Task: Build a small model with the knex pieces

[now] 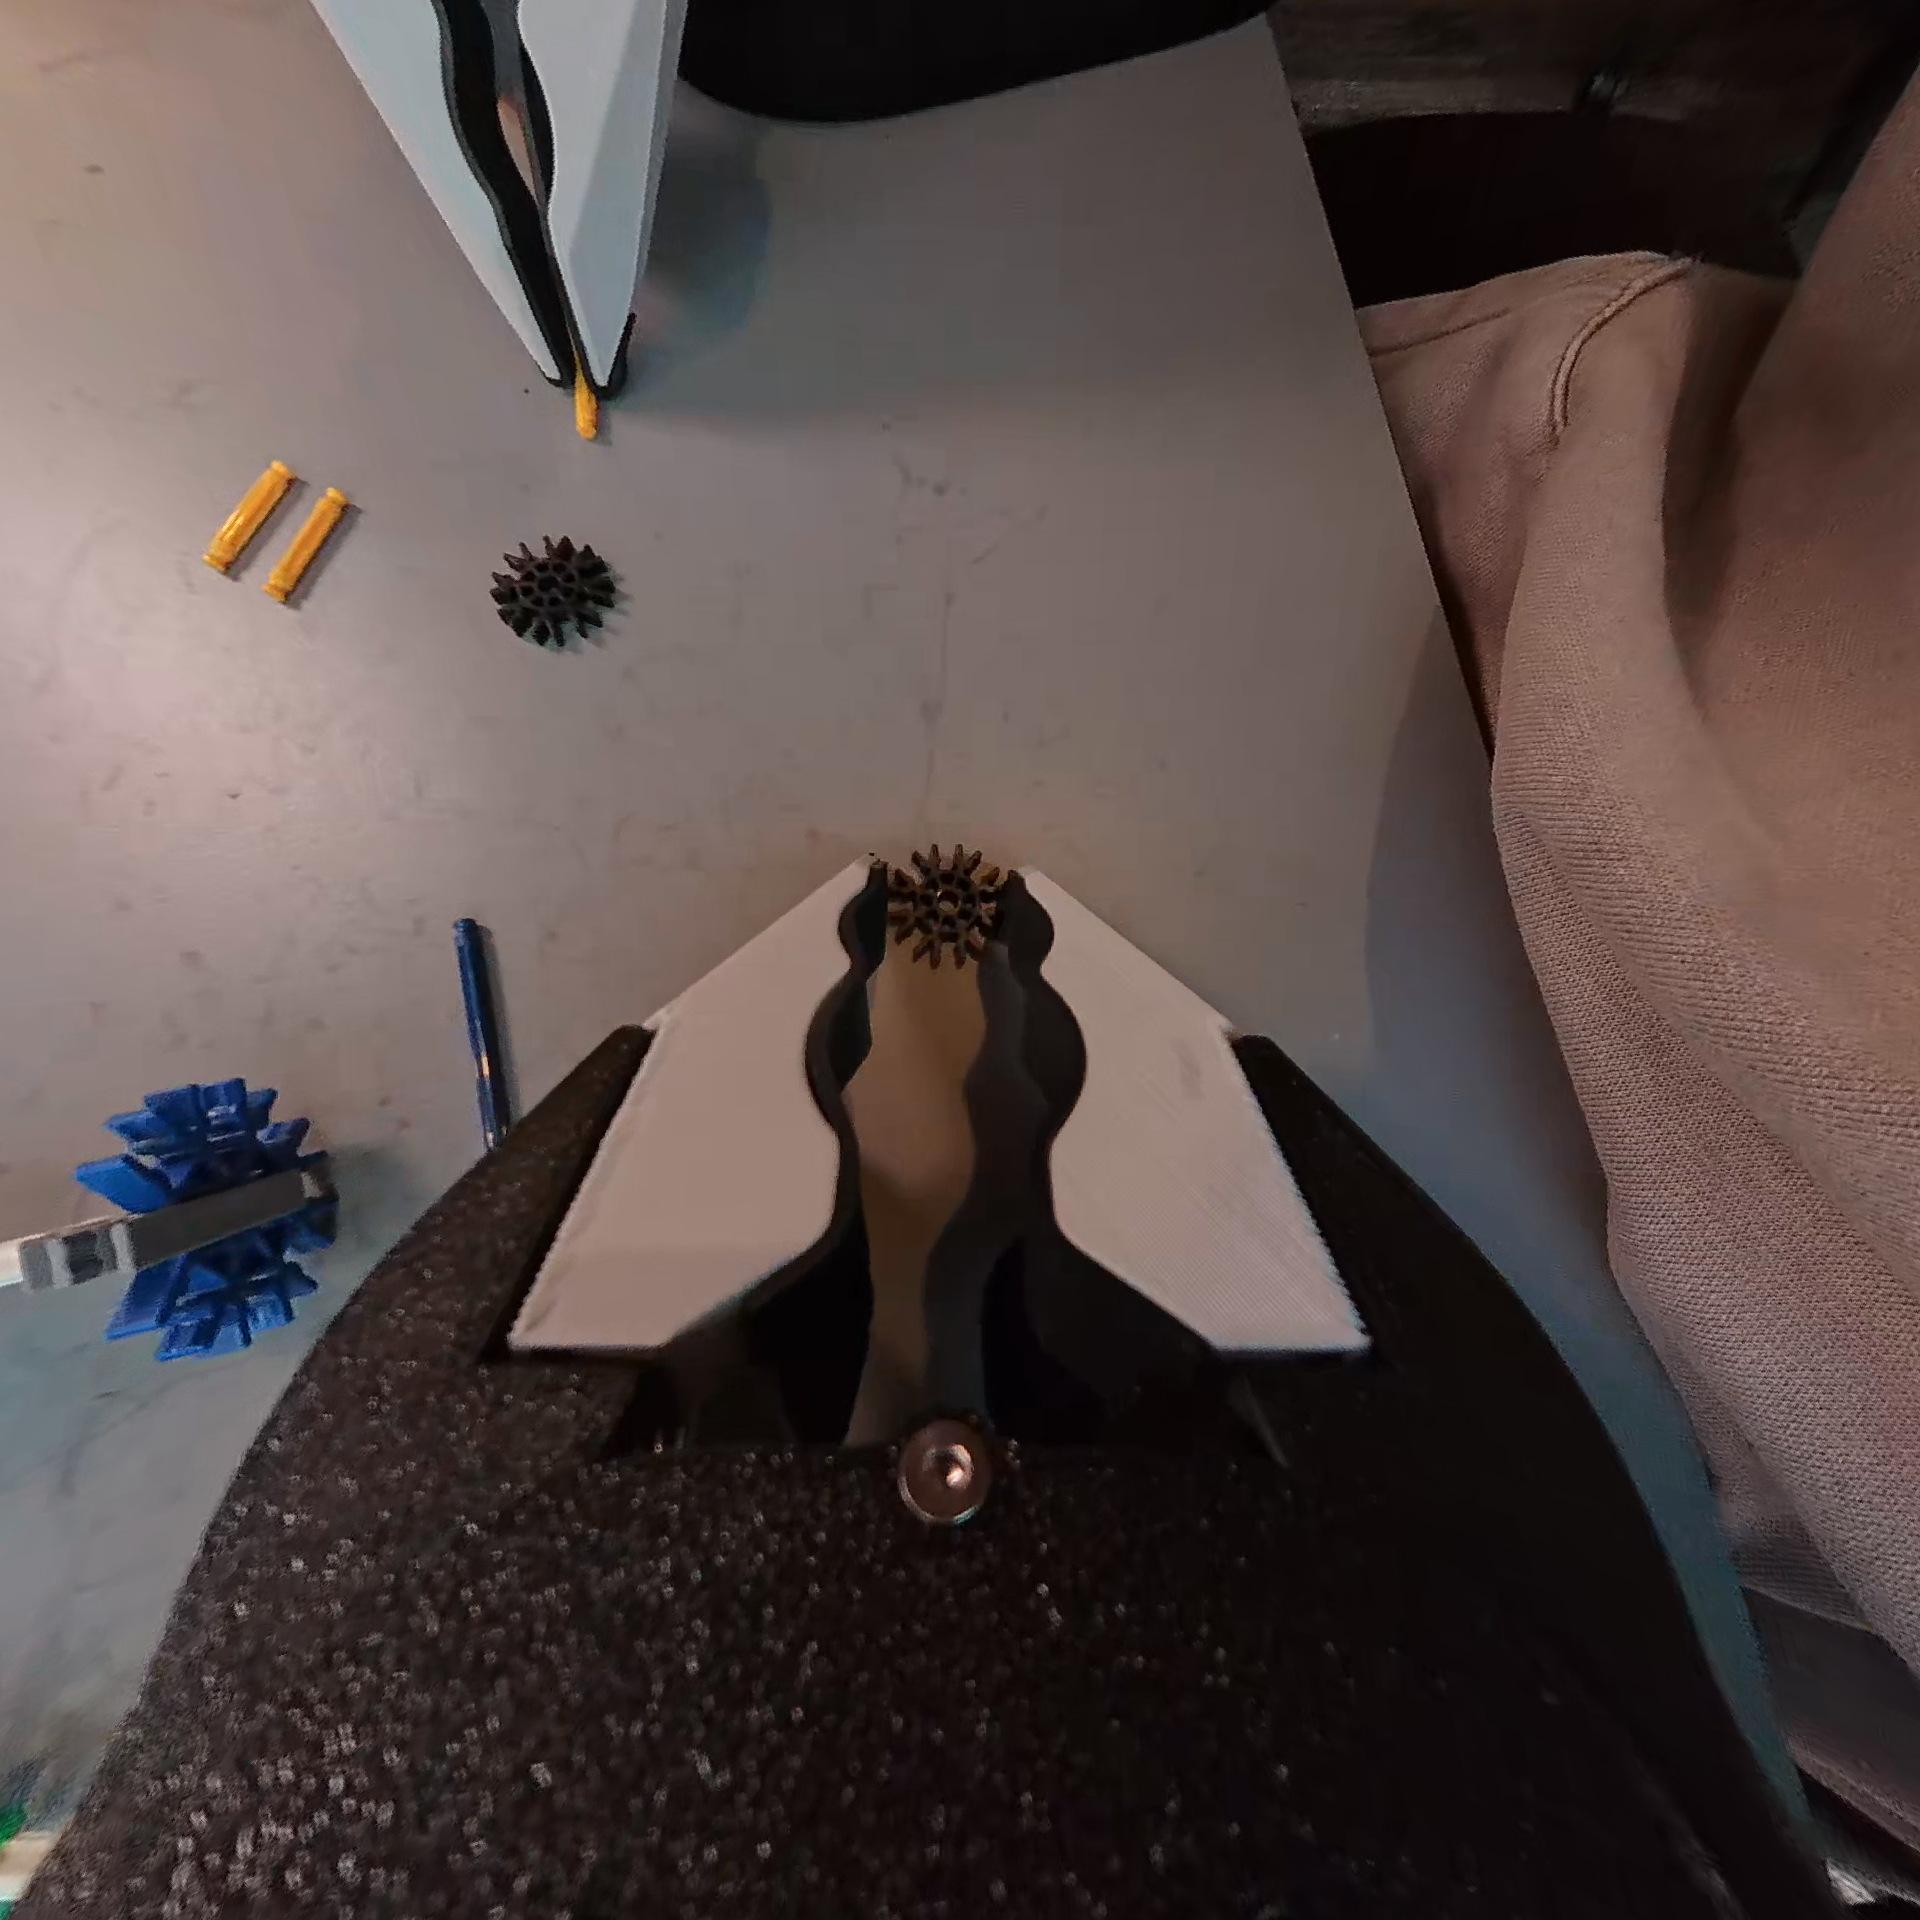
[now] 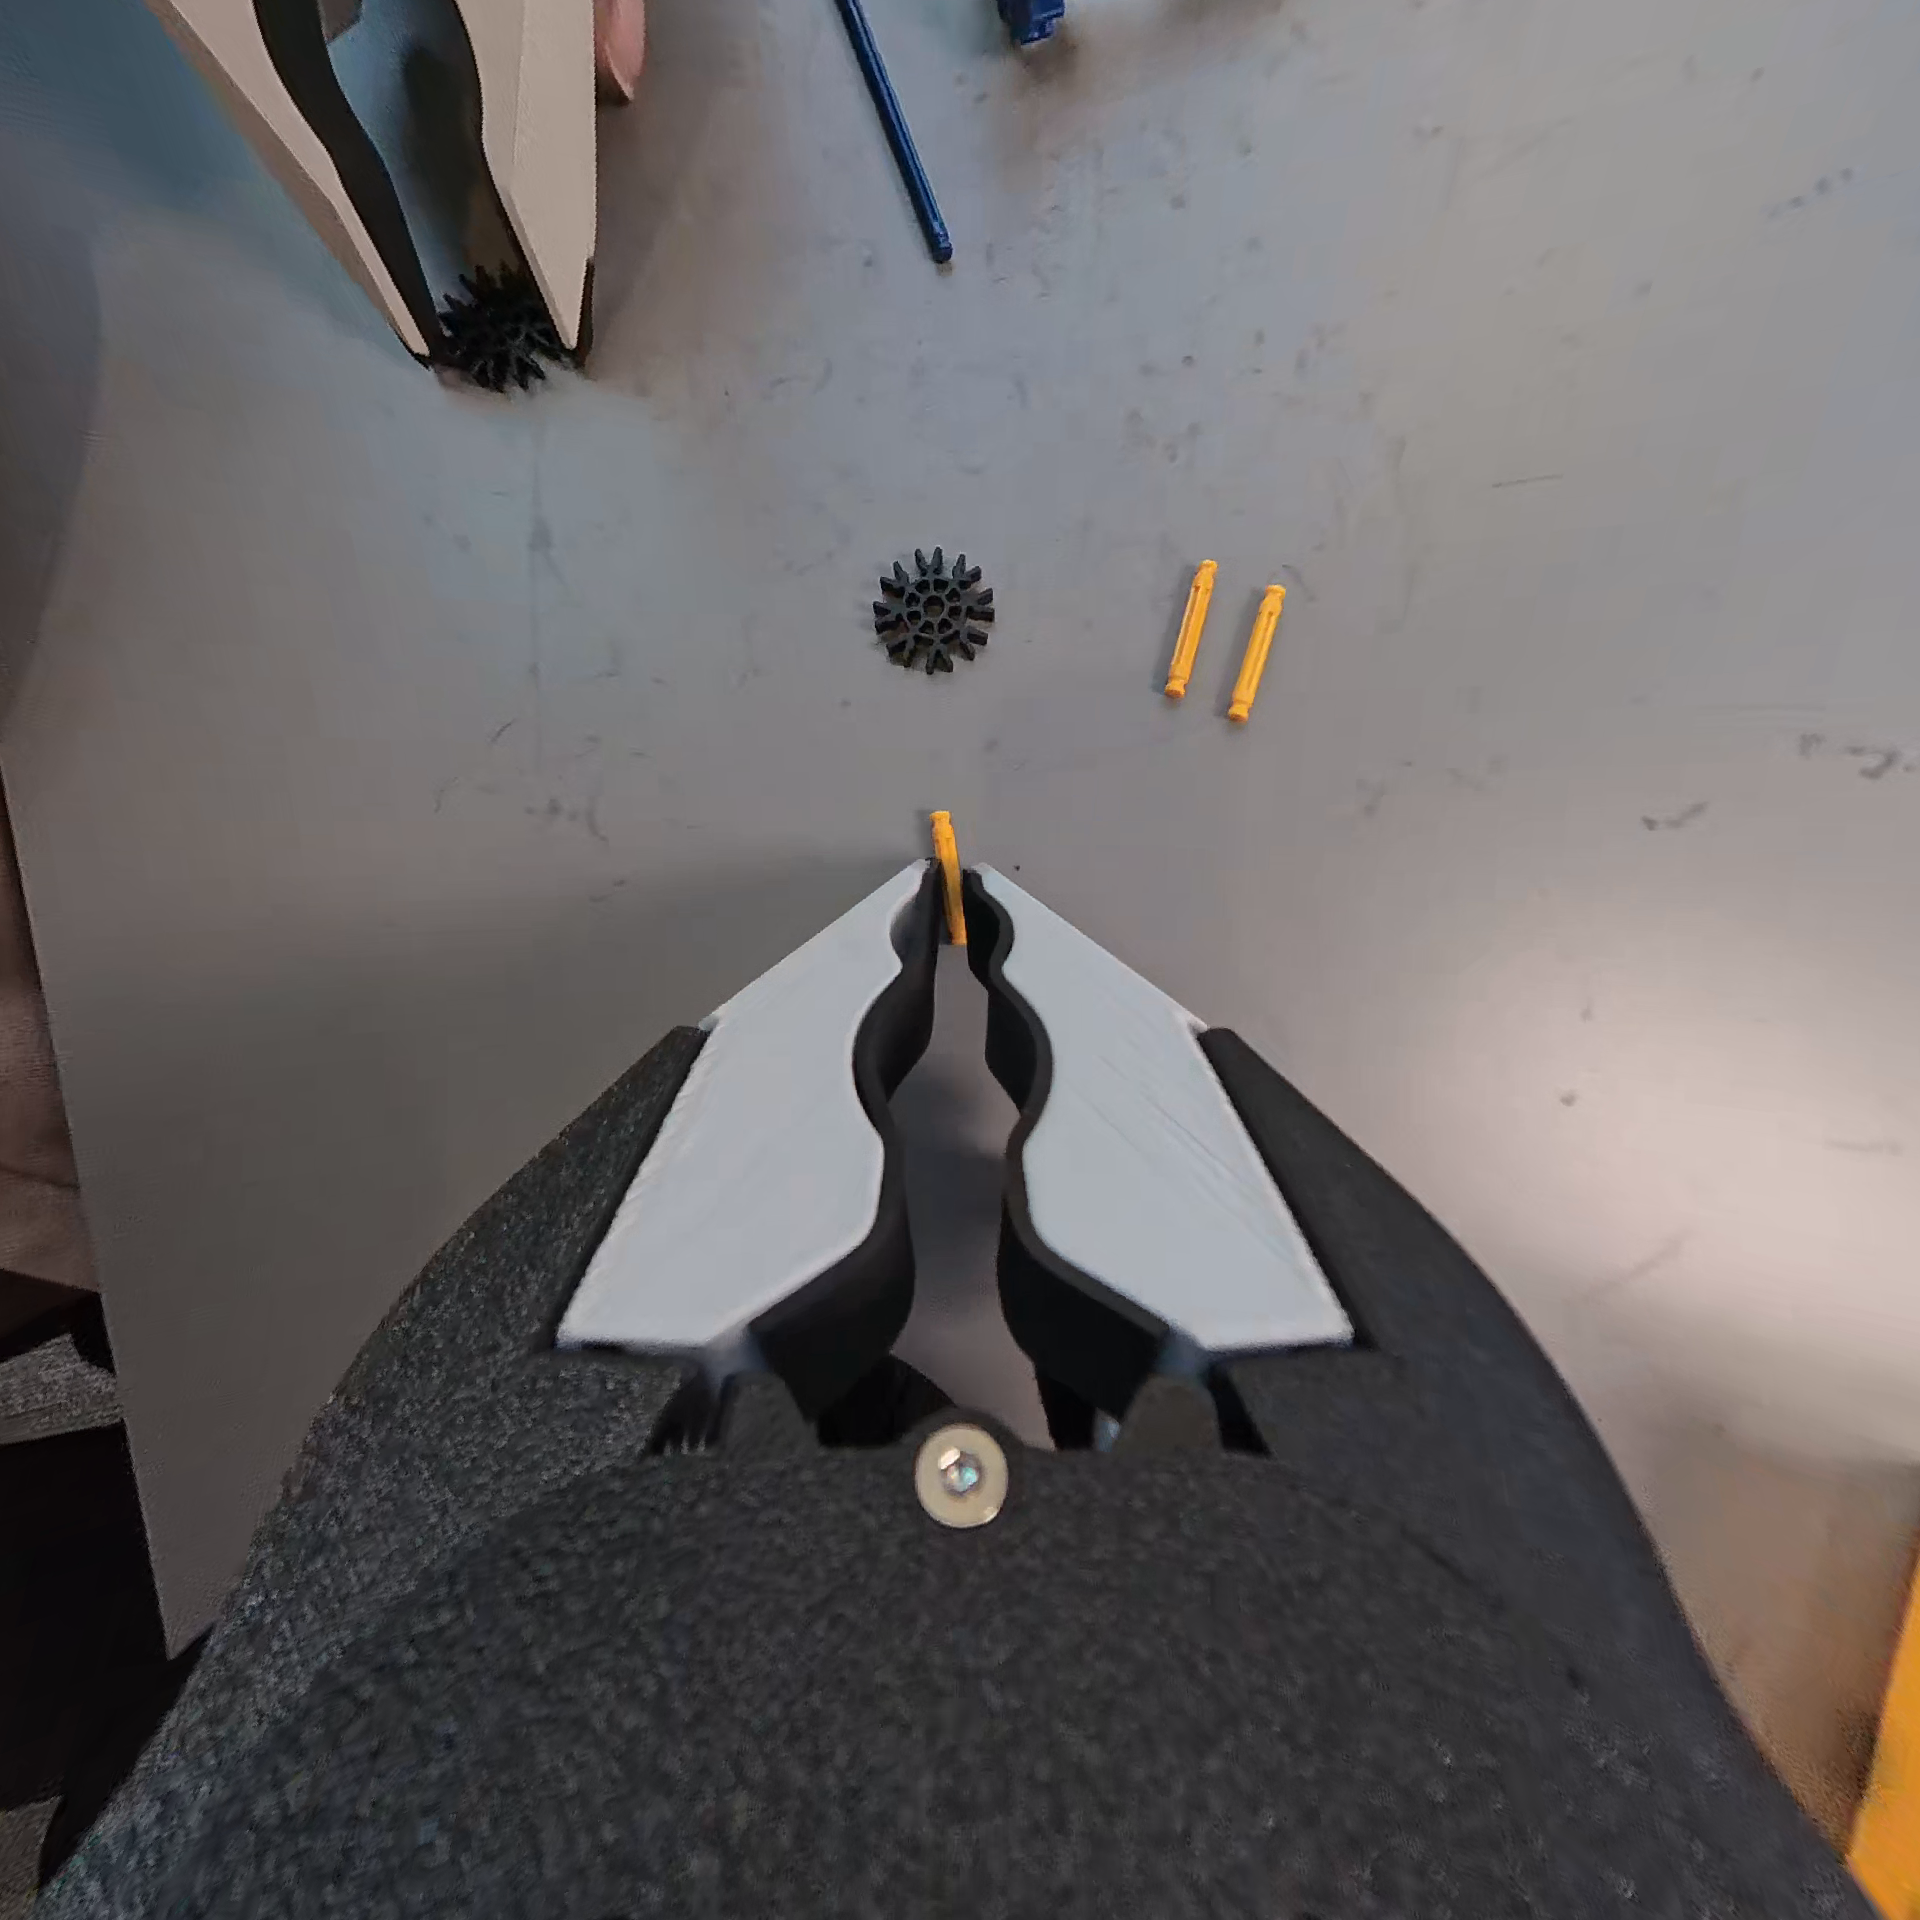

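**Each gripper pinches one small part above a grey table**

The left gripper (image 1: 943, 883) has its fingers narrowed onto a black toothed wheel (image 1: 943, 906), gripped at the very tips. The right gripper (image 2: 948, 873) has its fingers drawn nearly together around a short yellow rod (image 2: 945, 878), which sticks out past the tips.

No box, tray or bin shows in either view; every loose part lies directly on the grey table (image 2: 1455, 416). A second black wheel (image 2: 934, 610) lies flat between the two grippers, and two yellow rods (image 2: 1222, 642) lie side by side just beside it, apart from each other. A thin blue stick (image 2: 896, 135) lies farther off.

The blue stick's far end is cut off by the frame edge in the right wrist view, and its near end is hidden behind the gripper body in the left. How much of the held rod sits between the pads is hard to tell.

Only the left wrist view shows a blue spiky block (image 1: 208, 1216) with a grey bar across it, and tan cloth (image 1: 1662, 831) past the table edge. Only the right wrist view shows a yellow edge (image 2: 1886, 1766) at the corner.
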Demonstrator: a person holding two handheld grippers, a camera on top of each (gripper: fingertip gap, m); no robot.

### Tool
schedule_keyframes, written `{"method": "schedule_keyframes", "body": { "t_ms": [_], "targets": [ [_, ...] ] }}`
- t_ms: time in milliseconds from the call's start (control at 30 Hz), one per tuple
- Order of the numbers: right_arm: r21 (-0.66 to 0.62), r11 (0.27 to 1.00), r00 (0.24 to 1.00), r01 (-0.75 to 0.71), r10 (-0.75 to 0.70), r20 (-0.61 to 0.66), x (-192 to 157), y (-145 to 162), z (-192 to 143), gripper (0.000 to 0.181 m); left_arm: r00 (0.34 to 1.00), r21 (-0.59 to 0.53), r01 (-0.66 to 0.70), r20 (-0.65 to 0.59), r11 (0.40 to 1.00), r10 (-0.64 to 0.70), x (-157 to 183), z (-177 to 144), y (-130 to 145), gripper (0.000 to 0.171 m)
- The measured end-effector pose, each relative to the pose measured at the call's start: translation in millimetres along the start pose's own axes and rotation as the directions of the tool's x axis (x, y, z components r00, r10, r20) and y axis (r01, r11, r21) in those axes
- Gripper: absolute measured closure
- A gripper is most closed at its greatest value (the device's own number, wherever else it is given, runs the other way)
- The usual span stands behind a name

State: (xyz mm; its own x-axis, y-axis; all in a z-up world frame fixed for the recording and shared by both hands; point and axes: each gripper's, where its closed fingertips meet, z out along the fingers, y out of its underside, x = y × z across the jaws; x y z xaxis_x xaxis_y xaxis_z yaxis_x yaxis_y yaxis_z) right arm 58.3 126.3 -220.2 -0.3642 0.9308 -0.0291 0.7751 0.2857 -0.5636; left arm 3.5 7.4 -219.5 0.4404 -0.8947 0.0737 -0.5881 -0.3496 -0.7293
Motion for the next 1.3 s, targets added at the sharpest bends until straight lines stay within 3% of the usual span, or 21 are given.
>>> {"method": "schedule_keyframes", "body": {
  "t_ms": [133,233,300,467,633,1033,1300],
  "targets": [
    [0.036,0.999,0.999,-0.009,0.011,-0.053,-7.2,-4.3,-2.2,0.180,0.999,0.017,0.037,-0.018,0.999,-0.036,-0.6,-0.1,-1.5,0.151],
    [0.192,0.981,0.999,-0.042,0.044,-0.005,-34.7,-39.2,-10.6,0.180,0.999,0.020,0.034,0.012,0.999,-0.034,-3.1,0.9,-2.7,0.151],
    [0.225,0.974,1.000,-0.024,0.025,-0.003,-51.9,-54.7,-9.3,0.179,0.999,0.018,0.016,0.032,1.000,-0.016,-4.3,1.9,-3.5,0.151],
    [0.187,0.982,0.999,0.027,-0.030,0.011,-81.6,-68.2,20.3,0.179,0.999,0.018,0.008,0.048,1.000,-0.009,-5.0,5.2,-5.8,0.151],
    [0.157,0.986,0.998,0.058,-0.062,0.021,-80.0,-72.9,38.2,0.179,0.999,0.022,-0.001,0.050,1.000,0.000,-3.9,5.5,-5.9,0.151],
    [0.074,0.972,0.970,0.221,-0.227,0.085,-74.6,-72.7,49.6,0.180,0.993,0.023,-0.090,0.077,0.996,0.088,-8.9,-0.4,-2.5,0.148],
    [0.063,0.971,0.965,0.231,-0.237,0.108,-68.1,-73.9,49.3,0.179,0.997,0.014,-0.053,0.058,0.999,0.052,-7.4,-0.9,-0.9,0.146]
  ]
}}
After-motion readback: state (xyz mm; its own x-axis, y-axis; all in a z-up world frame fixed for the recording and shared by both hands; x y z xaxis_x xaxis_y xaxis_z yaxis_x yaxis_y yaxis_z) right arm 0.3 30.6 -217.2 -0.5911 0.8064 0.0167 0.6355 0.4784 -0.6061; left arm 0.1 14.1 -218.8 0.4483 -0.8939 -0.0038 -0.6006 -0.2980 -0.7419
